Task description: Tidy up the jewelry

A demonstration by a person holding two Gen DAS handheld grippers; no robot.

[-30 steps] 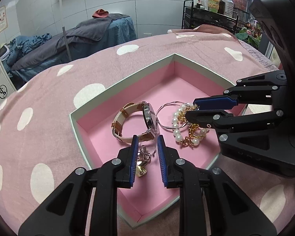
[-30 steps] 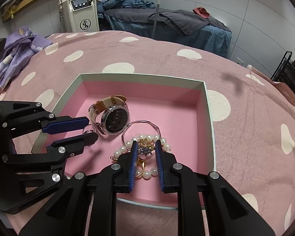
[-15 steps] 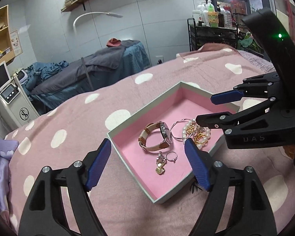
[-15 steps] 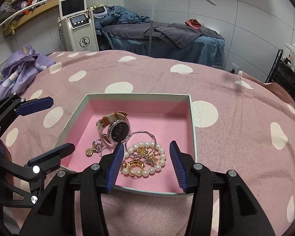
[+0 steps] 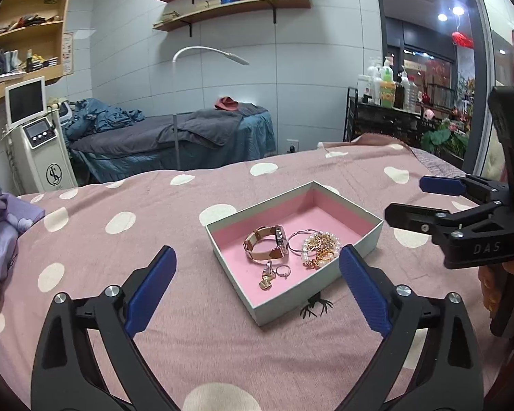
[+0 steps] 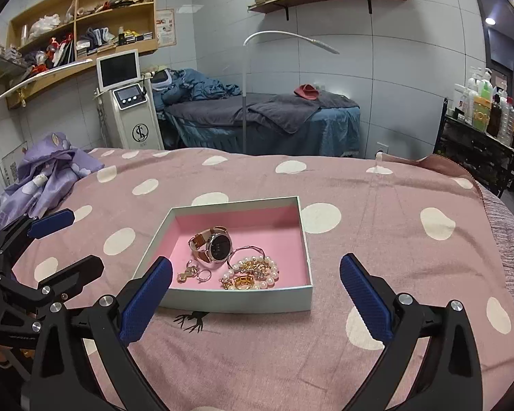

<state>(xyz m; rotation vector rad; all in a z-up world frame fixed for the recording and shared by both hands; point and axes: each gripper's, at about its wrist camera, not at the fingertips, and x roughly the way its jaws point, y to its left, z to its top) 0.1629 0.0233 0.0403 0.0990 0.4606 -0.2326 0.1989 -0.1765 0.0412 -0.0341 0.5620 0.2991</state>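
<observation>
— Any room around the shallow pale-green box with the pink lining (image 6: 246, 299)?

— Yes: bare spotted pink bedspread (image 6: 394, 226) on every side. The crumpled purple cloth (image 6: 48, 174) lies well off to one edge.

— And inside?

— The far half is bare; jewellery crowds the near half.

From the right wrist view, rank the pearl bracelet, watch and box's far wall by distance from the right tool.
1. Pearl bracelet, front of the box, nearest the right tool.
2. Watch, mid-box, slightly left.
3. Far wall, at the back.
</observation>
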